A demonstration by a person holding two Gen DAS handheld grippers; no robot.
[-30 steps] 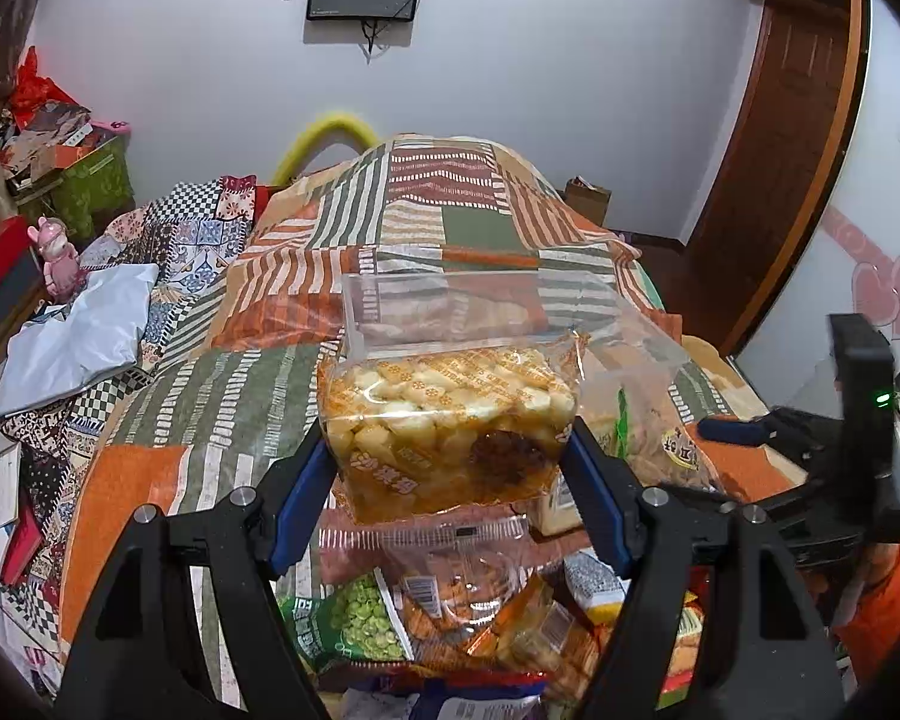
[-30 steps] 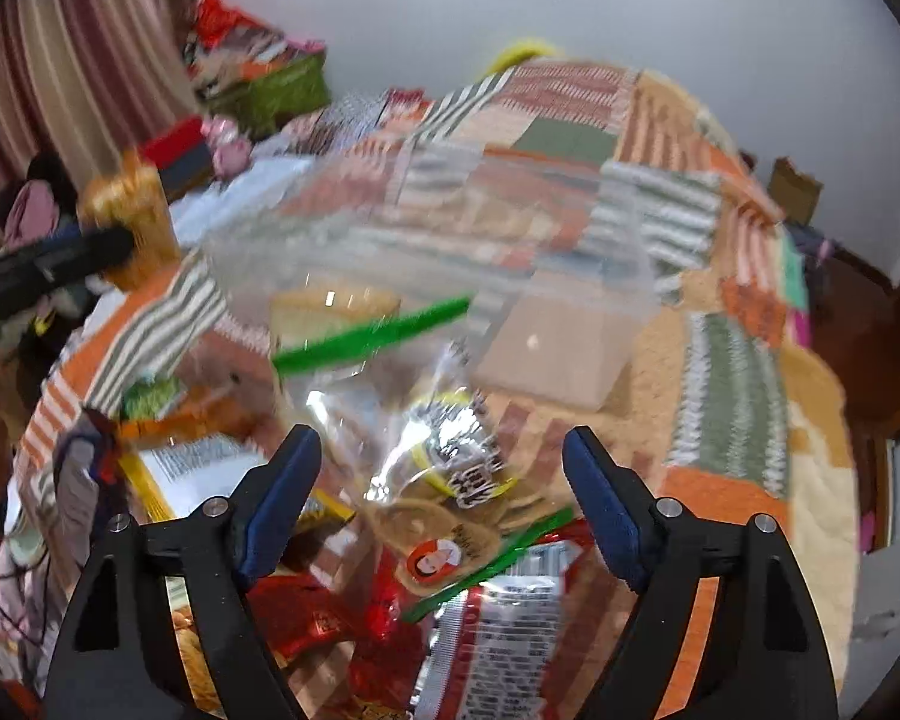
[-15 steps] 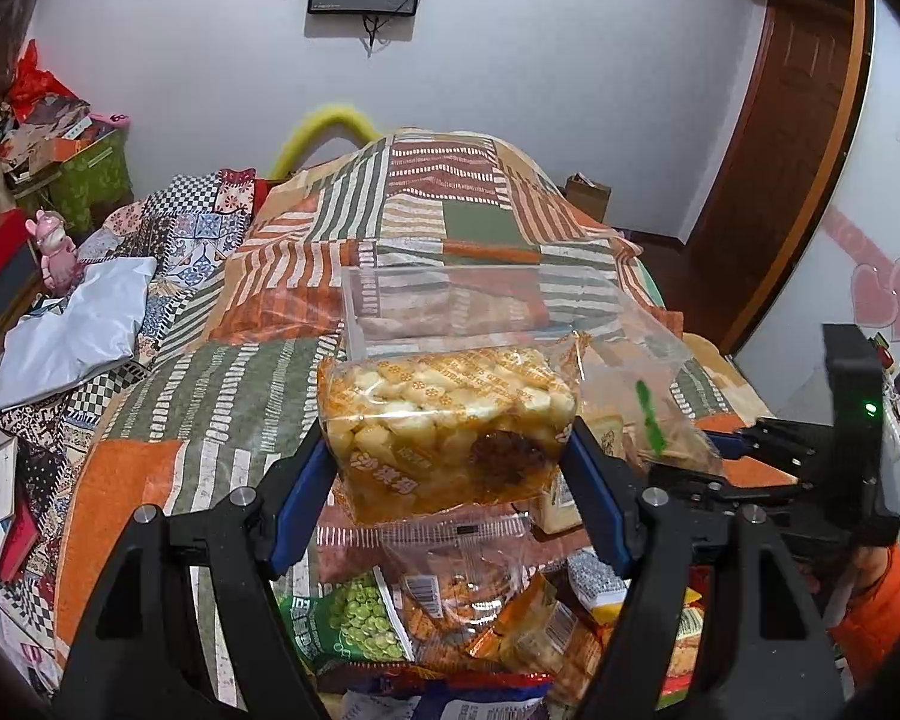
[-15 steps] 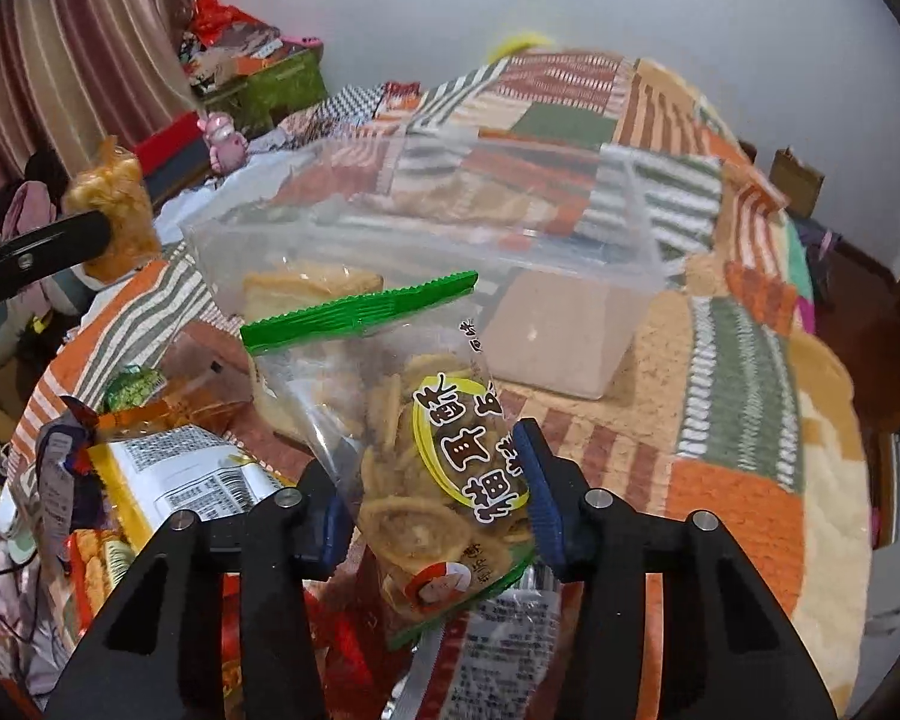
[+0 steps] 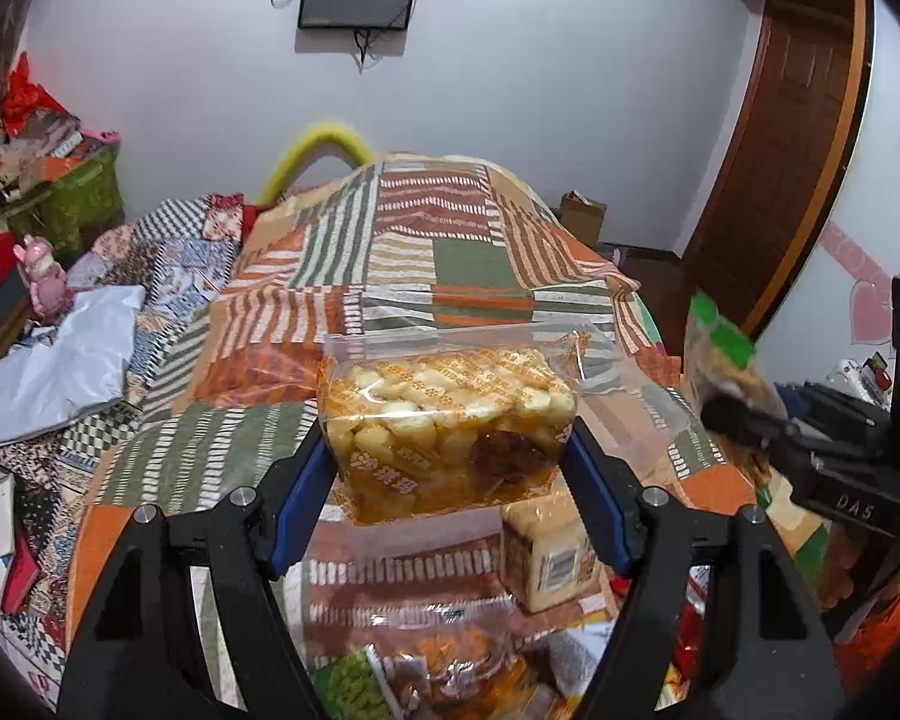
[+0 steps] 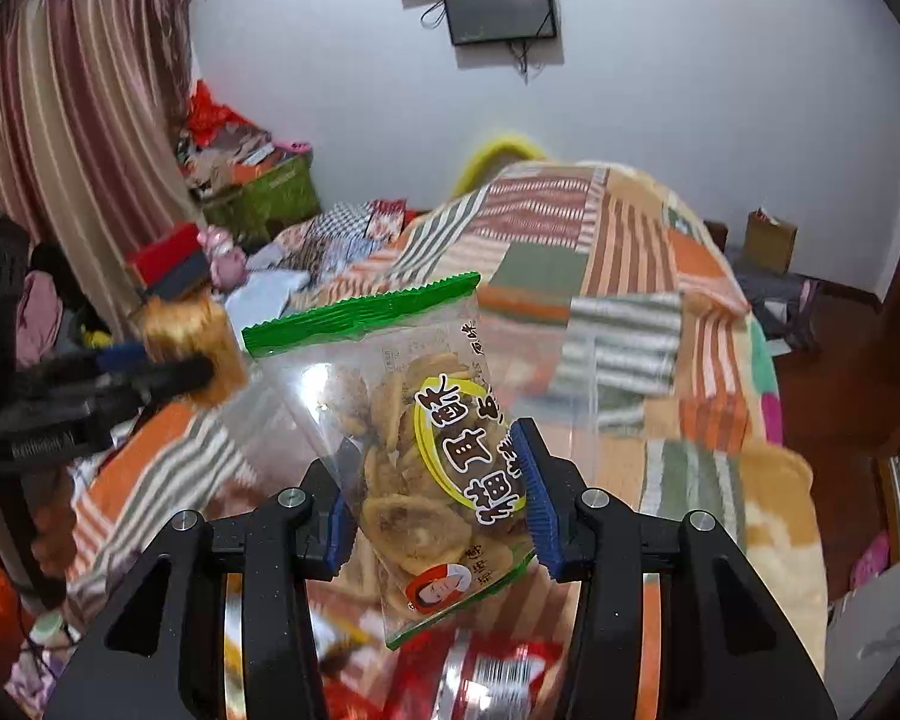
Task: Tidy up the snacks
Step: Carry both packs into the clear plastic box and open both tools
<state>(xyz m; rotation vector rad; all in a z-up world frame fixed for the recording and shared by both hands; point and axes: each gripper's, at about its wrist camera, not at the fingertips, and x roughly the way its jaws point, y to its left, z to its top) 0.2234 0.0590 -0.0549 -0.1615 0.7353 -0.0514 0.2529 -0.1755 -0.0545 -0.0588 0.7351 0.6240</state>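
The left gripper (image 5: 450, 474) is clamped on a puff bag (image 5: 447, 420), held above the quilt (image 5: 450, 252). The right gripper (image 6: 435, 507) is clamped on a chip bag (image 6: 414, 450), which stands tilted between its pads. A clear bin (image 5: 648, 396) sits just beyond both grippers.

The left gripper (image 5: 450, 474) has black angular arms with triangular cut-outs, silver round screws at the joints, and ribbed blue pads (image 5: 600, 510) on its fingers; the right gripper (image 6: 435, 501) is built alike, black with silver screws and blue pads (image 6: 537, 504); white "DAS" lettering marks its side; an orange sleeve (image 5: 894, 624) shows beneath.
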